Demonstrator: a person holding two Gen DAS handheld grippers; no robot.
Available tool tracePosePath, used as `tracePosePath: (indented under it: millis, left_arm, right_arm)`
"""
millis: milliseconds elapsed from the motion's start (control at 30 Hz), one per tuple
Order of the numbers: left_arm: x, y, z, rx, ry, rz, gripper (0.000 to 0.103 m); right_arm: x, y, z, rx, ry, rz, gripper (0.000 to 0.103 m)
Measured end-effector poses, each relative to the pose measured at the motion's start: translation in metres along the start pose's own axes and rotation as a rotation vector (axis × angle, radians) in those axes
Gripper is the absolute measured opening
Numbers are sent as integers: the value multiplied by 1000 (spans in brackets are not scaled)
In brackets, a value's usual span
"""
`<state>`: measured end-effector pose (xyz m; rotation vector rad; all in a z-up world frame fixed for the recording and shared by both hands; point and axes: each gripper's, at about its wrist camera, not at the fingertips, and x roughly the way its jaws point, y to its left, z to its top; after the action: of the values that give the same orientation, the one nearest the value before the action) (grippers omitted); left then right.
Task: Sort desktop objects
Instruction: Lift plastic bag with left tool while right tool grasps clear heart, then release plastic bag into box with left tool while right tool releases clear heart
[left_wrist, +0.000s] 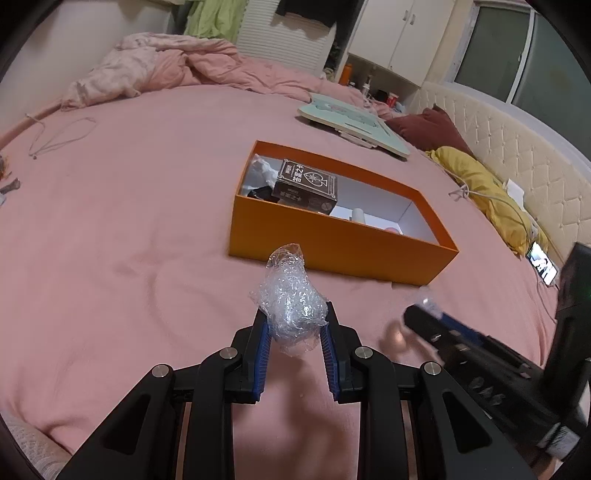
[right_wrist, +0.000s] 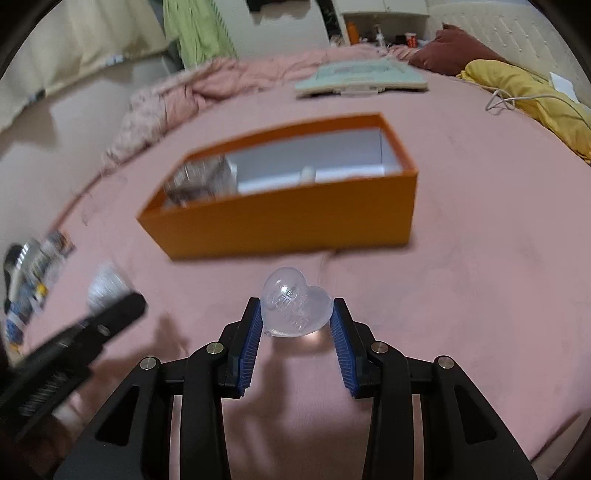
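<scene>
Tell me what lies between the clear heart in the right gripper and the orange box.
Only bare pink bedsheet, as the right wrist view shows. The clear heart, held in the right gripper, sits just short of the orange box.

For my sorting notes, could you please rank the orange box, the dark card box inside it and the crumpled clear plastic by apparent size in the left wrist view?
1. orange box
2. crumpled clear plastic and dark card box: these look alike, and the plastic is nearer the camera, so I leave them unranked.
</scene>
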<state>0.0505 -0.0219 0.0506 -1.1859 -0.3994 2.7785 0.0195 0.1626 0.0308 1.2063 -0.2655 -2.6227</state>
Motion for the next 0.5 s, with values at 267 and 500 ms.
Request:
tracePosePath:
  millis: [267,500]
  left_arm:
    - [-5,-13,9,47,-22,-24,24]
    - [6,-28,39,103,-33,-62,24]
  right_arm:
    - [-16,9,15,-18,-58,19,39]
    - [-11,13,38,-40,-62,29,39]
